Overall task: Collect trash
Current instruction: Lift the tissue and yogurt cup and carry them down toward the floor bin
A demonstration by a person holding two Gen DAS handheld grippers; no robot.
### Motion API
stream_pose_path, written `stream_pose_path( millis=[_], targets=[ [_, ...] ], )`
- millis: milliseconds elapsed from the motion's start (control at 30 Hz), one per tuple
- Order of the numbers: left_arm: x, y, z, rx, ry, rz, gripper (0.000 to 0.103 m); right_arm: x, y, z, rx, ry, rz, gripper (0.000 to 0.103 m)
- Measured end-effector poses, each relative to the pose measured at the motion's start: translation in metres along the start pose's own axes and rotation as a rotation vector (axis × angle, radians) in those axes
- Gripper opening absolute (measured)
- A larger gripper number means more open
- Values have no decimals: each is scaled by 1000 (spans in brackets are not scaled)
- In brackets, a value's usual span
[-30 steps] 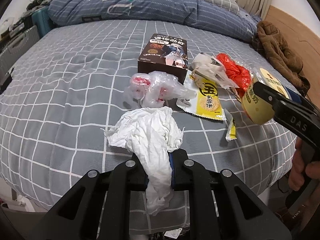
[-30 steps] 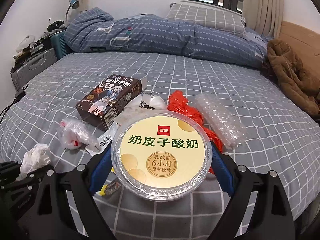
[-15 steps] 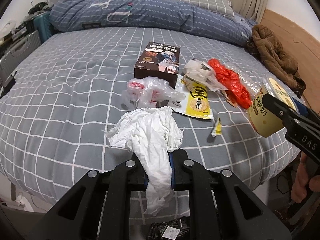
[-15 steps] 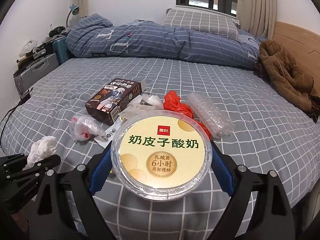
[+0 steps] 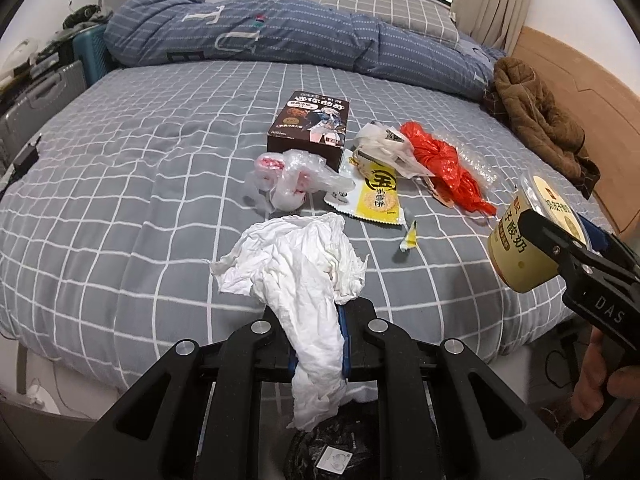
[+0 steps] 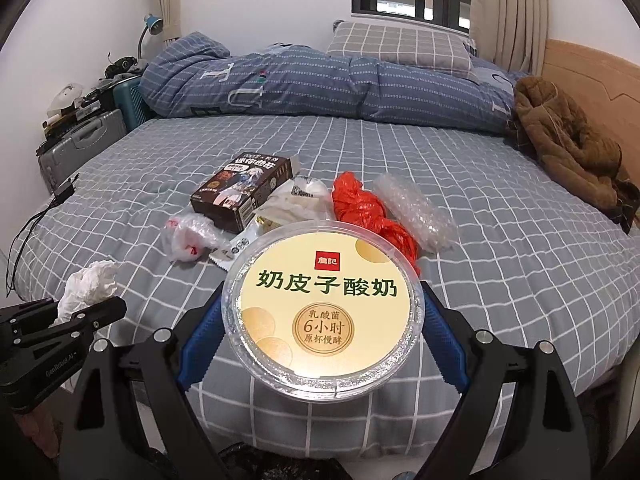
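Above bed (image 6: 500, 240), yogurt cup (image 6: 324, 312) lid-toward-camera.

Crumpled white tissue (image 5: 300, 264) & lidded yogurt cup (image 6: 324, 312), both off bed, clamped.

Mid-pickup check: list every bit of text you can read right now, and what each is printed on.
"奶皮子酸奶": lid of the yogurt cup held in the right gripper.
"6小时": gold seal on the same lid; the lines around it are too small to read.
"DAS": right gripper's body, seen from the left wrist view.
"T", "U": blue duvet.
Brown snack box and yellow wrapper: print too blurred to read.
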State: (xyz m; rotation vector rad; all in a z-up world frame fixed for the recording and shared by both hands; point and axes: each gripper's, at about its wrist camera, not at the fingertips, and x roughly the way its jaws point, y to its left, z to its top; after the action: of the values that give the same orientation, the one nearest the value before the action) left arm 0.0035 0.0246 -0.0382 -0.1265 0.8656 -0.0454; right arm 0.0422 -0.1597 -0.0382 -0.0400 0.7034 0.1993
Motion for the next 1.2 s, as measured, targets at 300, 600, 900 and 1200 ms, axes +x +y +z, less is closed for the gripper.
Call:
stream_pose_path(
  millis=[300, 600, 900, 1200],
  targets=[
    [-13, -9, -14, 6, 3, -4, 13, -19, 2, -19, 7, 14, 12, 85],
    [-15, -12, -38, 3, 32, -2, 13, -28, 9, -42, -4, 45, 26, 85],
    [-5, -10, -67, -18, 93, 0, 14, -27, 17, -68, -13, 107, 33, 85],
    [3, -9, -93, -37, 150, 4, 14, -24, 20, -95, -10, 172, 32, 85]
  ],
)
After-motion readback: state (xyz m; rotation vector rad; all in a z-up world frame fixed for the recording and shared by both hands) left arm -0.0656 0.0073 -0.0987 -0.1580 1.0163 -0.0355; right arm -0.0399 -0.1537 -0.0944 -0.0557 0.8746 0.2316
